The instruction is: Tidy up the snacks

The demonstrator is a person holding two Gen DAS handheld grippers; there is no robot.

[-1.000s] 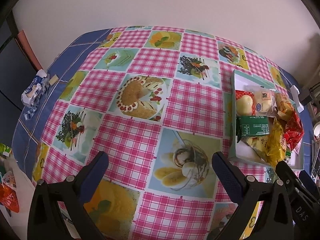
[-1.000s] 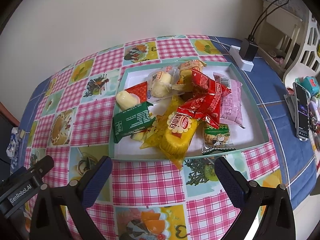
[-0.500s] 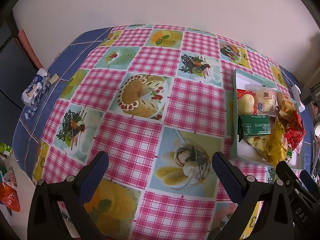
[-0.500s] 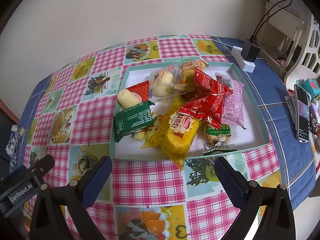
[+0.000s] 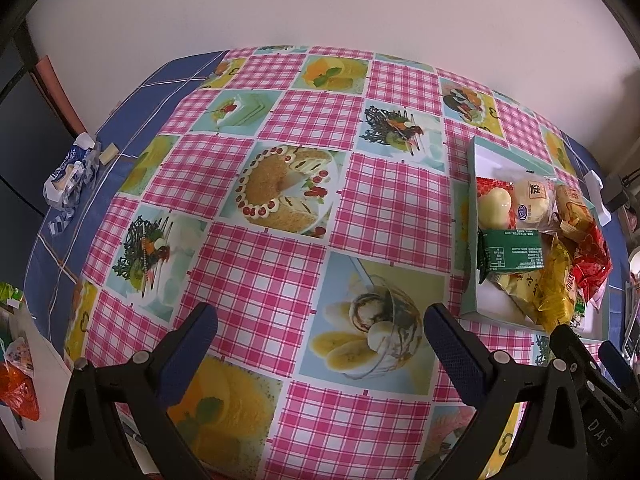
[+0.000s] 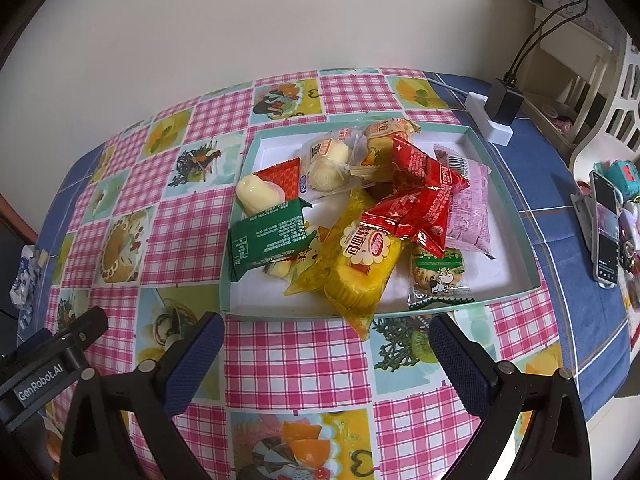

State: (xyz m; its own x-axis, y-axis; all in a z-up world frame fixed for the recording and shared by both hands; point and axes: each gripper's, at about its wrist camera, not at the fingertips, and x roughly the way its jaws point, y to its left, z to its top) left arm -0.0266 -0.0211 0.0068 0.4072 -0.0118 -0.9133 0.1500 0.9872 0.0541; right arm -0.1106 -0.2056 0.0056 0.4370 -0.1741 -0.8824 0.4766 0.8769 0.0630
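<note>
Right now I am holding both the left gripper (image 5: 320, 320) and right gripper (image 6: 326, 330) spread wide and empty above the tablecloth (image 5: 260, 272), while the snacks (image 6: 360, 216) are all lying jumbled inside the tray (image 6: 516, 216); gathered there, but unsorted.

Looking like a home dining corner: tabletop (image 6: 304, 364) lying under a pink-checked oilcloth printed with cakes and fruit, standing against a plain wall (image 6: 240, 20), with a charger in a power strip (image 6: 490, 118), a propped phone (image 6: 606, 228) and a white chair (image 6: 612, 92) sitting alongside.
</note>
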